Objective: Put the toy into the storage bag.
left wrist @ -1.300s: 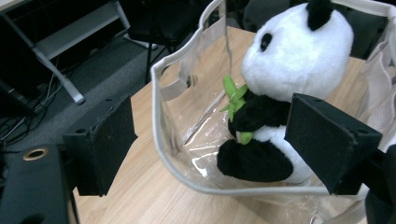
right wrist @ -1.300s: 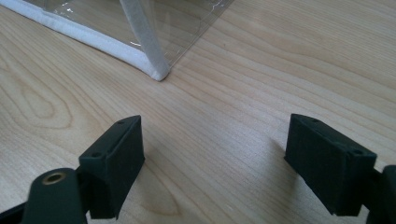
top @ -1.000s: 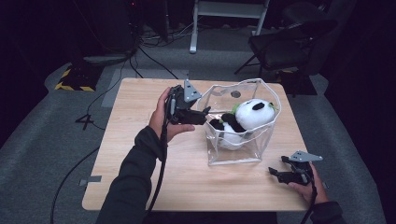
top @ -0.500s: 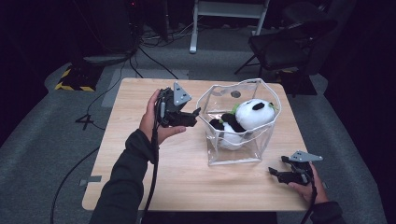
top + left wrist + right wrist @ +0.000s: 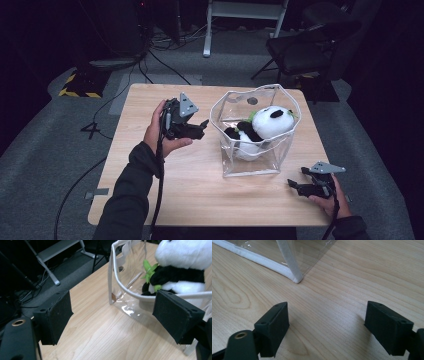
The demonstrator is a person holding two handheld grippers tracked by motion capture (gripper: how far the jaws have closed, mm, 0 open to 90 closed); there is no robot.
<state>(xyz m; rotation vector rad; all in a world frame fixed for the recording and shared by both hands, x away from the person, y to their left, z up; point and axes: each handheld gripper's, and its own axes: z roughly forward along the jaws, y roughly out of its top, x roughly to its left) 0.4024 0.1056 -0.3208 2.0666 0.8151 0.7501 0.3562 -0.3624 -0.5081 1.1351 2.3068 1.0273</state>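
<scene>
Clear plastic bag (image 5: 252,150) holding the panda (image 5: 265,125) was faced at three o'clock by the left gripper (image 5: 200,126), jaws apart; the right gripper (image 5: 295,180), jaws likewise apart, rested nearby; gripping the rim seemed next.

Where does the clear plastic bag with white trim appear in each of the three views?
High view: the clear plastic bag with white trim stands right of centre on the light wooden table.
Left gripper view: upper right, beyond the open jaws, holding the black-and-white plush panda.
Right gripper view: top left, a bottom corner.
Shared landmark: the bag's white trim.
</scene>
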